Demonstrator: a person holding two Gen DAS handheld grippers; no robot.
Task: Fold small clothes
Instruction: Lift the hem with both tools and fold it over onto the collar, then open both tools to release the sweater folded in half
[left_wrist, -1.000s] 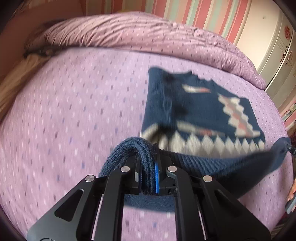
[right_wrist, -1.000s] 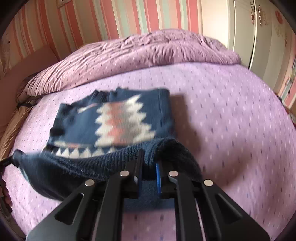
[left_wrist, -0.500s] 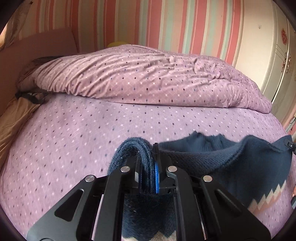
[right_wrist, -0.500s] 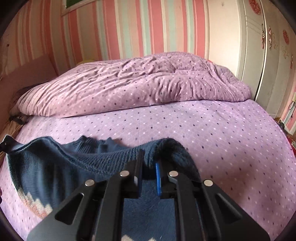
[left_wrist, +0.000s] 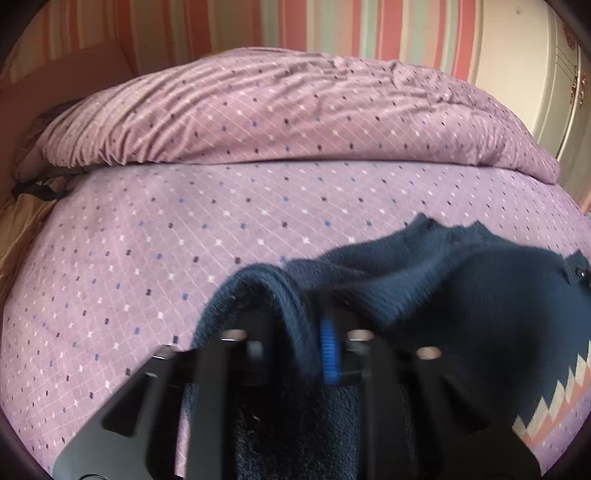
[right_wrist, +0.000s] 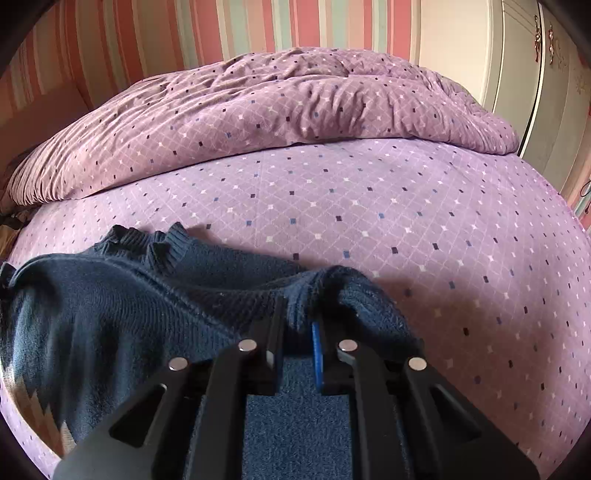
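Note:
A small navy knit sweater (left_wrist: 480, 295) with a white and pink zigzag pattern lies on the purple bed sheet (left_wrist: 184, 229). My left gripper (left_wrist: 299, 332) is shut on the sweater's left edge, low over the sheet. My right gripper (right_wrist: 297, 325) is shut on the sweater's (right_wrist: 110, 295) right edge, also low over the sheet (right_wrist: 406, 221). The held edge stretches between the two grippers and is carried over the rest of the garment toward its ribbed collar (right_wrist: 155, 240). The zigzag pattern shows only at the lower corners of both views.
A crumpled purple duvet (left_wrist: 295, 110) lies across the far side of the bed, also in the right wrist view (right_wrist: 277, 103). A striped wall stands behind. A white wardrobe (right_wrist: 535, 74) stands at the right. A tan cover (left_wrist: 18, 229) lies at the left edge.
Both grippers have carried the sweater's held edge forward over the garment and lowered it toward the collar. The patterned front, open to view a second ago, is now mostly covered.

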